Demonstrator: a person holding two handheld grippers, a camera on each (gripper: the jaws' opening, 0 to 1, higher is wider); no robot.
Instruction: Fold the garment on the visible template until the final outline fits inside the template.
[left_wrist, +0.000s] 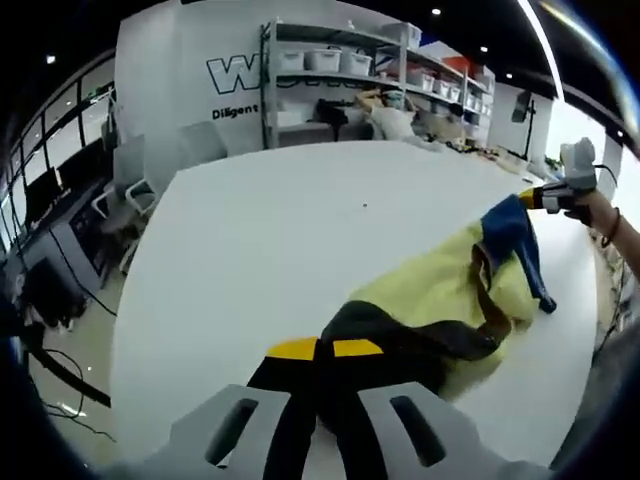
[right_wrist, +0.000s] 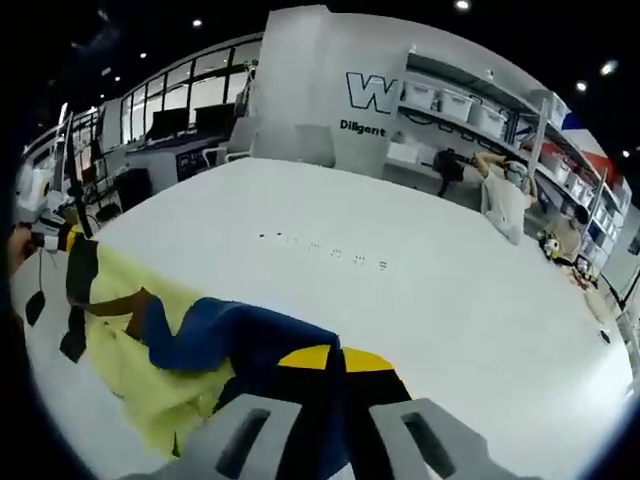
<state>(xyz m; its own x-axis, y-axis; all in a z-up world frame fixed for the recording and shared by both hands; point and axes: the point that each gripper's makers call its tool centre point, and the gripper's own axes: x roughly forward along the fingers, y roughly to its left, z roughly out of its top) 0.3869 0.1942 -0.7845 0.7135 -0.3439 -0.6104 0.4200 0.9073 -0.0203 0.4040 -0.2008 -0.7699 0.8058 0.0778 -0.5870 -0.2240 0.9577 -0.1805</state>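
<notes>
On the white tabletop (left_wrist: 260, 250) lies the yellow, black and blue garment (left_wrist: 440, 300). At its left end the left claw (left_wrist: 318, 420) pinches the black cloth. At its right end the right claw (right_wrist: 322, 425) pinches the blue part.

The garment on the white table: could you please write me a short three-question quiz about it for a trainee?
1. True or false: the garment is already folded into a neat flat rectangle.
2. In the left gripper view, which part of it does the right gripper hold? A. the blue section B. a red collar C. a green pocket
3. Fill in: the cloth lies bunched on a white ____.

Key: 1 false, it is crumpled and stretched out between the two grippers; 2 A; 3 table.
</notes>
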